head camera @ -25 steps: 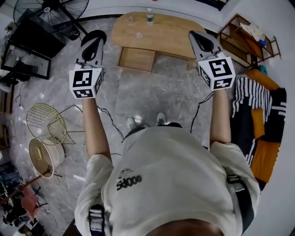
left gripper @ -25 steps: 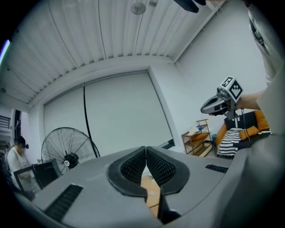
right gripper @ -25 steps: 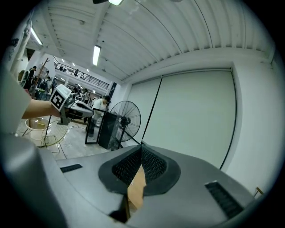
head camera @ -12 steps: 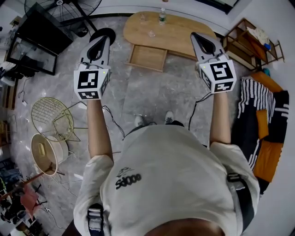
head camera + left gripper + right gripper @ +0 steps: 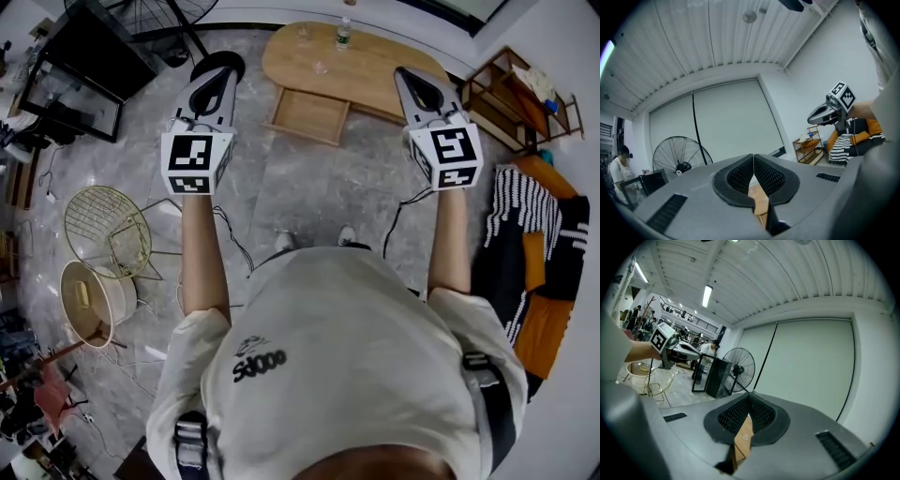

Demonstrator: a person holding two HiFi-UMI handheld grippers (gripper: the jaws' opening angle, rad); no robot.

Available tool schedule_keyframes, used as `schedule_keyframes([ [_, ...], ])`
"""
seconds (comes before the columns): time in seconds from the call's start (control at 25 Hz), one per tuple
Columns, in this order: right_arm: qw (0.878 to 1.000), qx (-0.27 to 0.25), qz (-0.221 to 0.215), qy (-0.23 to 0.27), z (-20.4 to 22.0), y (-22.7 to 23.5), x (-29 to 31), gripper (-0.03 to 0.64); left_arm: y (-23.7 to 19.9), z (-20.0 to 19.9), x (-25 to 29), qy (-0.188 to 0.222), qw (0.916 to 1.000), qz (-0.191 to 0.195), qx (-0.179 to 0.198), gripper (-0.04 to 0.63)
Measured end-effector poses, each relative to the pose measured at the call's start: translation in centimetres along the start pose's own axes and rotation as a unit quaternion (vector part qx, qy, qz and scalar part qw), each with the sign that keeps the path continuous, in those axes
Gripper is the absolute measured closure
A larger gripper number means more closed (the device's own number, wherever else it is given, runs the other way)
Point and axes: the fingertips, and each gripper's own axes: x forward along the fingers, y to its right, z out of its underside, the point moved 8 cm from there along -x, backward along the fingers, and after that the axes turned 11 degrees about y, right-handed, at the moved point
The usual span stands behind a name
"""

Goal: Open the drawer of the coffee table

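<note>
The oval wooden coffee table (image 5: 375, 67) stands at the top of the head view. Its drawer (image 5: 307, 115) is pulled out toward me and shows a bare wooden bottom. My left gripper (image 5: 221, 75) is held out level to the left of the drawer, clear of it, with its jaws shut on nothing. My right gripper (image 5: 407, 77) hovers over the table's near right edge, also shut and empty. The left gripper (image 5: 753, 161) and right gripper (image 5: 750, 399) each show closed pads, with a strip of the table's wood below them.
A bottle (image 5: 343, 36) and a glass (image 5: 320, 67) stand on the table. A floor fan (image 5: 178, 19) and a black frame (image 5: 80, 66) are at the upper left. A wire chair (image 5: 108, 230) and a round bin (image 5: 89, 300) stand left. A shelf (image 5: 511, 94) and a sofa (image 5: 539, 225) stand right.
The table, the drawer and both grippers have shifted to the right in the head view. Both grippers have stayed shut and empty, and the drawer is still pulled out.
</note>
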Motion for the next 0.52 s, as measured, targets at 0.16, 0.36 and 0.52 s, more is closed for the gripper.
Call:
schedule_keyframes([
  [0.16, 1.000, -0.005, -0.002, -0.005, 0.2, 0.1, -0.4, 0.611, 0.5, 0.0, 0.0, 0.000, 1.0000, 0.003, 0.000, 0.575],
  [0.36, 1.000, -0.008, -0.006, -0.010, 0.6, 0.4, -0.6, 0.611, 1.1, 0.2, 0.3, -0.005, 0.9999, 0.010, 0.003, 0.576],
  [0.52, 1.000, -0.008, -0.006, -0.011, 0.9, 0.5, -0.3, 0.611, 1.1, 0.5, 0.6, -0.008, 0.9999, 0.013, 0.004, 0.575],
])
